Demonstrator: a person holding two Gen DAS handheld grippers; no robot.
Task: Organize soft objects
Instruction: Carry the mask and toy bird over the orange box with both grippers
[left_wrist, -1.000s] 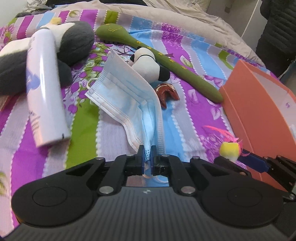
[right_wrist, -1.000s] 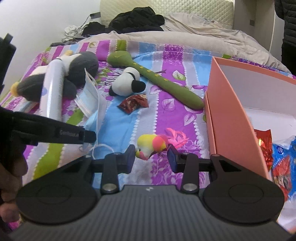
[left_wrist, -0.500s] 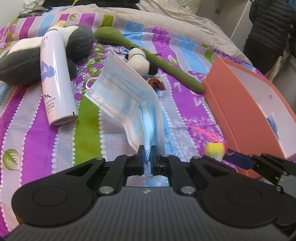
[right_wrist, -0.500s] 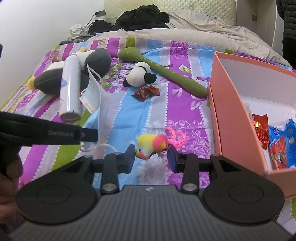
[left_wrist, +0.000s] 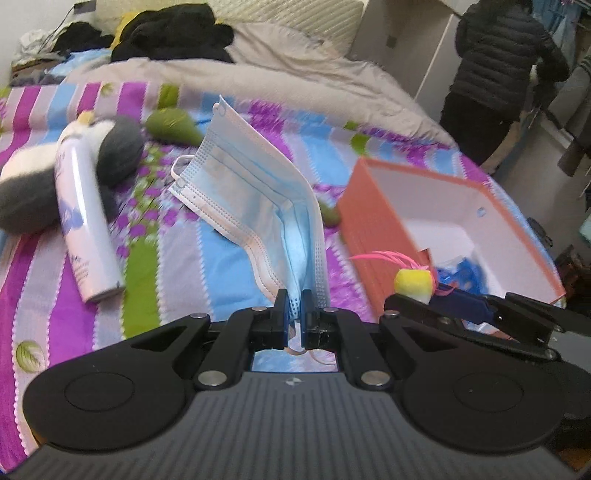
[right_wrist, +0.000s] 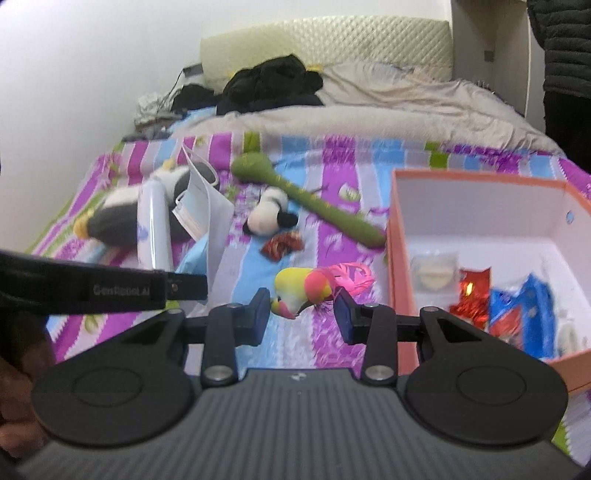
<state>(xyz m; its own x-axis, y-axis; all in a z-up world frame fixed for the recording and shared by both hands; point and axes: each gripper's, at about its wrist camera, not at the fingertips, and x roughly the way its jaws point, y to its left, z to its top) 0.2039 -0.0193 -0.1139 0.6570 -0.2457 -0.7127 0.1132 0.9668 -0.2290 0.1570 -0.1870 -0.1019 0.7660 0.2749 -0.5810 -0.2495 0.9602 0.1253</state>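
My left gripper (left_wrist: 294, 308) is shut on the bottom edge of a light blue face mask (left_wrist: 255, 188), which stands up off the striped bedspread. In the right wrist view the same mask (right_wrist: 207, 210) hangs by the left gripper's black finger (right_wrist: 184, 288). My right gripper (right_wrist: 301, 308) is shut on a small yellow-and-pink bird toy (right_wrist: 299, 288) with pink feathers, held above the bedspread. From the left wrist view that bird (left_wrist: 412, 282) hovers by the near corner of the orange box (left_wrist: 373, 236).
The orange box (right_wrist: 400, 258) on the right holds red and blue packets. On the bed lie a white spray can (left_wrist: 85, 221), a grey penguin plush (left_wrist: 26, 195), a green snake plush (right_wrist: 317, 203), a small panda plush (right_wrist: 269, 216) and a red wrapper (right_wrist: 282, 245). A person in a black jacket (left_wrist: 498, 66) stands behind.
Both grippers have risen off the bedspread, the left carrying the mask and the right the bird toy. More of the box's inside now shows.
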